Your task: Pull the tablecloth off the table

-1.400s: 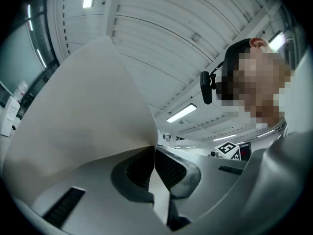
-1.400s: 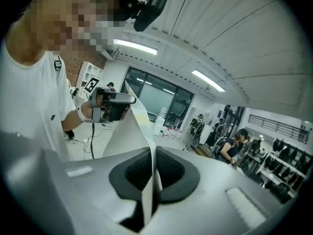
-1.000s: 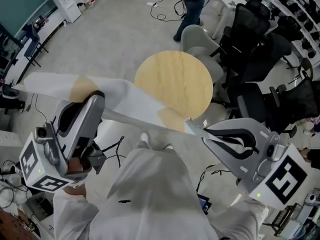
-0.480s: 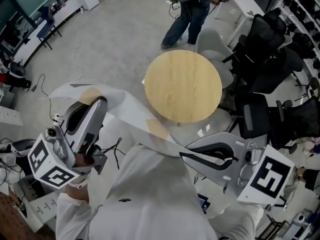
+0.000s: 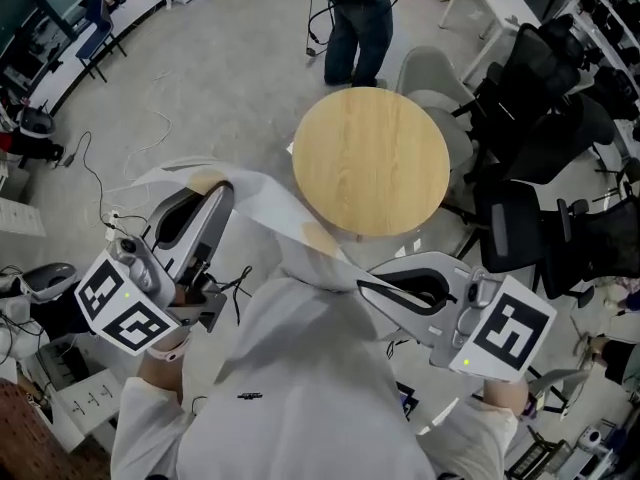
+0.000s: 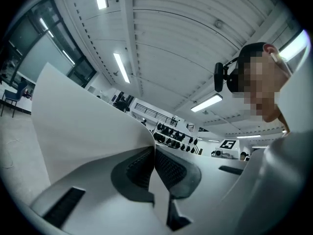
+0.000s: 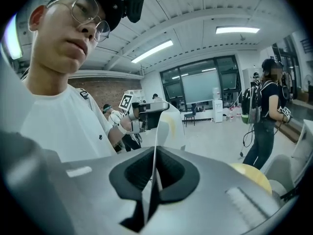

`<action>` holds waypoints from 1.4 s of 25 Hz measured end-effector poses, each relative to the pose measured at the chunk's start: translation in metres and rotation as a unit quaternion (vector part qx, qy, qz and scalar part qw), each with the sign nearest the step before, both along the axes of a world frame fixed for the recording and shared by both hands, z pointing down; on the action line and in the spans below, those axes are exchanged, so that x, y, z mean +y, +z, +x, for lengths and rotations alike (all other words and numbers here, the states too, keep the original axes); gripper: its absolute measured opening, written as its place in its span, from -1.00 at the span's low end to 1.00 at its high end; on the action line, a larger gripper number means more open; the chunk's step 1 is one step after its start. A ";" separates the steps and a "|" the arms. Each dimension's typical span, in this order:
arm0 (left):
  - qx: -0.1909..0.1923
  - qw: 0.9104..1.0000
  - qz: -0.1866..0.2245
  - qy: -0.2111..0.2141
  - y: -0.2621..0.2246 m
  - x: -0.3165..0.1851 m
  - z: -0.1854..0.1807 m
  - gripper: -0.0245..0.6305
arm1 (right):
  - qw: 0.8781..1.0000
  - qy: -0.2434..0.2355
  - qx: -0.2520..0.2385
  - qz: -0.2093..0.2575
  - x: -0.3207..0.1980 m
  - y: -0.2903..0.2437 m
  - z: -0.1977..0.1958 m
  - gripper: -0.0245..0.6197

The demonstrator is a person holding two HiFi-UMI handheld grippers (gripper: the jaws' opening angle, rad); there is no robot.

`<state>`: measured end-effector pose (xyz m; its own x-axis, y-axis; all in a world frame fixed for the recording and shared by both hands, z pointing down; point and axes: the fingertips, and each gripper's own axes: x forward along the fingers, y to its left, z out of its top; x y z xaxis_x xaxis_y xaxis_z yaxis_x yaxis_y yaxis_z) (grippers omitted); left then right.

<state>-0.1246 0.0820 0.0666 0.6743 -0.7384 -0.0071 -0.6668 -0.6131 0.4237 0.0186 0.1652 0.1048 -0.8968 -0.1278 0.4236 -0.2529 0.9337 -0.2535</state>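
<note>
Two grippers, one tablecloth, one round wooden table [image 5: 370, 158] and one standing person [image 5: 355, 18] beyond it are counted; one pale grey chair [image 5: 432, 76] is seen just behind the table. The black office chairs [image 5: 530, 118] at the right are too tangled to be counted.

The left gripper [image 5: 222, 192] is clamped tight on one edge of the white tablecloth [image 5: 265, 203], the sheet being pinched between its ribbed pads [image 6: 168, 168]. The right gripper [image 5: 362, 283] is likewise closed on the other end, a thin fold being nipped between its jaws. The tablecloth is held in the air between the two, in front of the wearer's chest, and the table top is left bare.

Compared with a second ago, the cloth is stretched less far to the left, and both grippers are brought closer to the body
</note>
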 end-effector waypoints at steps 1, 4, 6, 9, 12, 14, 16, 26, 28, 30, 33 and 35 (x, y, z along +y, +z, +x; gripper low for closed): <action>-0.002 1.000 -0.003 0.000 0.002 -0.002 0.001 -0.90 | 1.000 0.004 -0.001 -0.002 -0.002 0.002 0.000 -0.89; -0.013 1.000 -0.006 0.001 0.008 -0.011 0.005 -0.90 | 1.000 0.011 -0.001 -0.006 -0.009 0.006 0.003 -0.89; -0.025 1.000 -0.007 0.000 0.015 -0.016 0.005 -0.90 | 1.000 0.011 0.000 -0.001 -0.012 0.013 0.002 -0.89; -0.045 0.999 -0.013 -0.007 0.027 -0.018 0.002 -0.90 | 1.000 0.026 0.005 -0.010 -0.013 0.023 -0.002 -0.89; -0.055 0.998 -0.022 -0.009 0.038 -0.028 0.006 -0.90 | 1.000 0.025 -0.001 -0.010 -0.020 0.032 -0.001 -0.89; -0.066 0.997 -0.026 -0.010 0.047 -0.037 0.010 -0.90 | 1.000 0.022 -0.004 -0.007 -0.029 0.041 0.003 -0.89; -0.072 0.997 -0.031 -0.011 0.056 -0.044 0.013 -0.90 | 1.000 0.025 -0.007 -0.008 -0.035 0.049 0.006 -0.89; -0.095 0.993 -0.066 -0.012 0.110 -0.065 0.021 -0.90 | 0.998 0.055 0.015 -0.017 -0.053 0.108 0.012 -0.89; -0.097 0.992 -0.076 -0.011 0.121 -0.069 0.021 -0.90 | 0.998 0.062 0.017 -0.024 -0.055 0.120 0.011 -0.89; -0.100 0.991 -0.085 -0.011 0.131 -0.073 0.022 -0.90 | 0.997 0.067 0.019 -0.031 -0.058 0.132 0.012 -0.89; -0.104 0.990 -0.092 -0.011 0.146 -0.080 0.023 -0.90 | 0.996 0.081 0.022 -0.043 -0.064 0.147 0.014 -0.89; -0.106 0.990 -0.095 -0.012 0.151 -0.084 0.023 -0.90 | 0.995 0.088 0.025 -0.047 -0.068 0.154 0.013 -0.89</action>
<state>-0.1016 -0.0020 0.2179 0.6282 -0.7287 0.2728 -0.7664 -0.5189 0.3787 0.0320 0.0972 0.2593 -0.8418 -0.2388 0.4841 -0.4246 0.8467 -0.3206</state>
